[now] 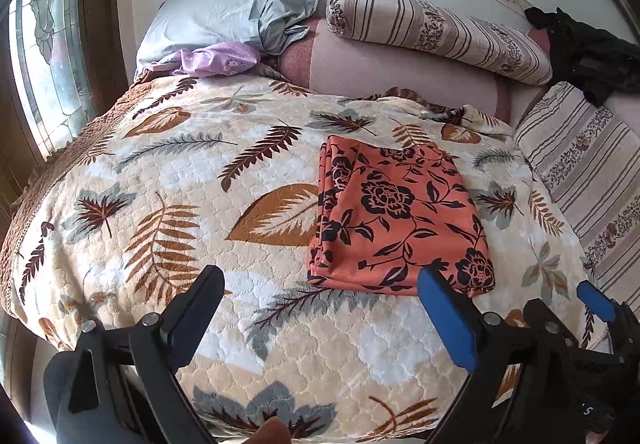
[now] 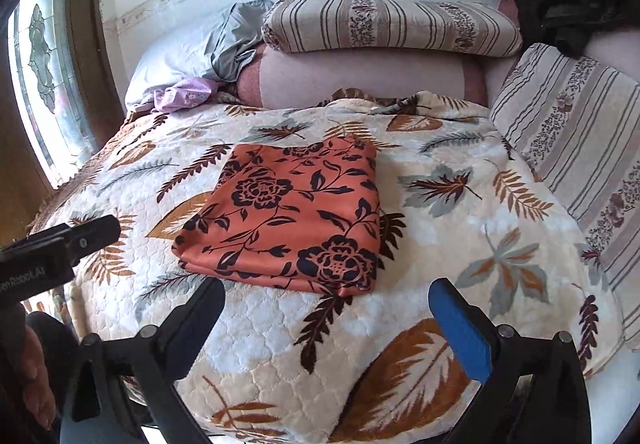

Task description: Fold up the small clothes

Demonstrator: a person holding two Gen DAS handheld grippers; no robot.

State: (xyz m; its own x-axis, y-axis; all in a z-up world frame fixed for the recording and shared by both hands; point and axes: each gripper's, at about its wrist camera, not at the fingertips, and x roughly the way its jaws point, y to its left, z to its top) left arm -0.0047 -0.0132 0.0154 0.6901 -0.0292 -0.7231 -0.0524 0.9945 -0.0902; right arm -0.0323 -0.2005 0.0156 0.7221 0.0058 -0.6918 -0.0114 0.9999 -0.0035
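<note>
An orange cloth with a black flower print (image 1: 400, 215) lies folded into a flat rectangle on the leaf-patterned blanket (image 1: 168, 171). My left gripper (image 1: 320, 278) hovers over the blanket just in front of the cloth's near edge, jaws wide open and nothing between them. My right gripper (image 2: 327, 288) also stands open and empty, a little back from the cloth (image 2: 292, 211). In the left wrist view the right gripper (image 1: 562, 300) shows at the lower right, beside the cloth's near right corner. A finger of the left gripper (image 2: 92, 232) reaches in from the left of the right wrist view.
Striped pillows (image 2: 384, 23) and a grey pillow (image 1: 224, 15) lie along the wall at the bed's head. A purple cloth (image 1: 216, 59) sits by the grey pillow, a black garment (image 2: 568, 3) at the far right. A stained-glass window (image 1: 48, 55) borders the left side.
</note>
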